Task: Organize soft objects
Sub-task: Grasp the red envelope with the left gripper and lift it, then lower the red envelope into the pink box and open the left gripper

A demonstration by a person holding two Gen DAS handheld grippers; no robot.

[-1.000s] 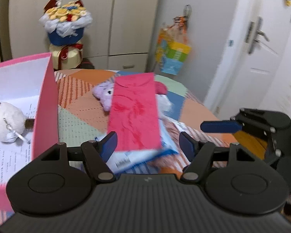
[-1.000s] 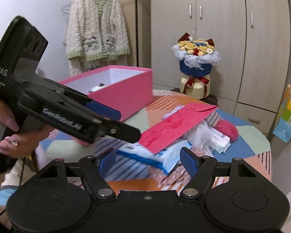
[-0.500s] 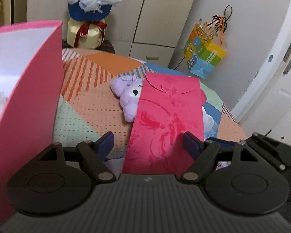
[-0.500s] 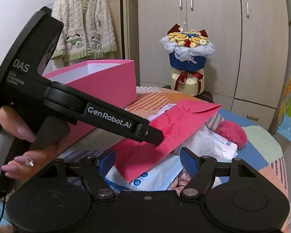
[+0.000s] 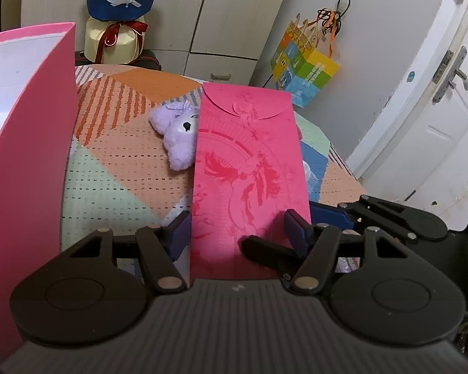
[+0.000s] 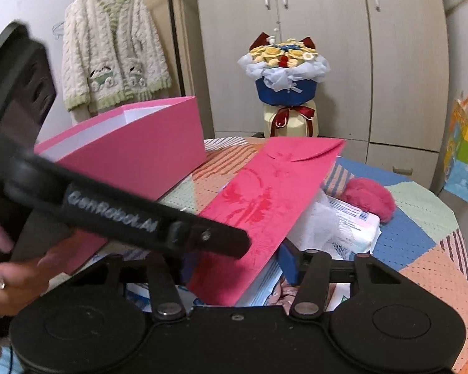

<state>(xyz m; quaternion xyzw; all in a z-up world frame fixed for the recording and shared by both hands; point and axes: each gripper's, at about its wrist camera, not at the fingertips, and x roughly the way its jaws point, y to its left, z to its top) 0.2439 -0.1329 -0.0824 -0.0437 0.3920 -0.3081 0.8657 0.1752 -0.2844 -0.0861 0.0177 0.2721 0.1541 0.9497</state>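
A long red envelope (image 5: 249, 171) lies tilted over a pile on the table, its near end between the open fingers of both grippers. My left gripper (image 5: 237, 233) is open around it, and its finger (image 6: 202, 237) crosses the right wrist view over the envelope (image 6: 265, 199). My right gripper (image 6: 234, 265) is open around the envelope's near end; its finger shows in the left wrist view (image 5: 327, 215). A purple plush (image 5: 177, 137) lies beside the envelope. A pink fluffy object (image 6: 369, 198) lies further back.
An open pink box (image 6: 134, 152) stands on the patchwork table (image 5: 115, 162), close on my left (image 5: 21, 155). White and blue packets (image 6: 343, 224) lie under the envelope. A bouquet (image 6: 284, 84), cupboards and a gift bag (image 5: 305, 62) stand behind.
Both grippers have moved forward and down over the envelope, so its near end now lies between their fingers. The left gripper's finger has slid further across the right wrist view.
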